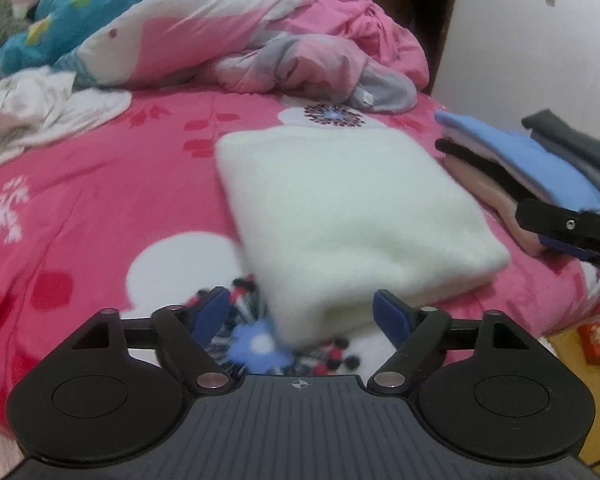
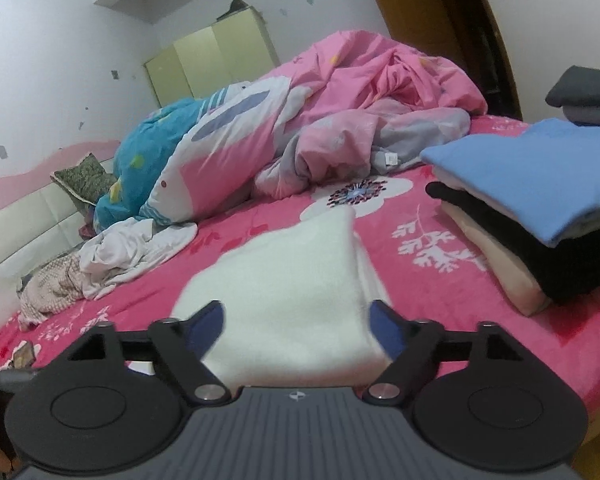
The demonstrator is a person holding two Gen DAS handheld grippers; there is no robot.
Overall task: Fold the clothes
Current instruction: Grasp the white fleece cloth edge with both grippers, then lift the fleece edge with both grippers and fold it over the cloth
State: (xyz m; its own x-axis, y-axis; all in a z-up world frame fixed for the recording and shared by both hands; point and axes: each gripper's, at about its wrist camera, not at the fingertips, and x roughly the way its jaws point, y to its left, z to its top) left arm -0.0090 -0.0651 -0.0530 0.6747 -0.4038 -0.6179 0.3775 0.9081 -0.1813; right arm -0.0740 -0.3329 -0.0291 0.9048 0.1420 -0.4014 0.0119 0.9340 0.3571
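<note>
A folded white fleece garment (image 1: pixel 348 216) lies flat on the pink flowered bedsheet (image 1: pixel 100 200). My left gripper (image 1: pixel 300 314) is open, its blue pads standing apart on either side of the garment's near corner without pressing it. In the right wrist view the same garment (image 2: pixel 300 280) runs away from my right gripper (image 2: pixel 298 322), which is open and straddles its near edge. One of the right gripper's fingers (image 1: pixel 556 220) shows at the right edge of the left wrist view, beside the stack of folded clothes.
A stack of folded clothes (image 2: pixel 540 184), blue on top of black and beige, sits right of the white garment, with dark grey items (image 2: pixel 588 92) behind. Crumpled white clothes (image 2: pixel 132 248) lie at the left. A bunched pink duvet (image 2: pixel 360 100) fills the back of the bed.
</note>
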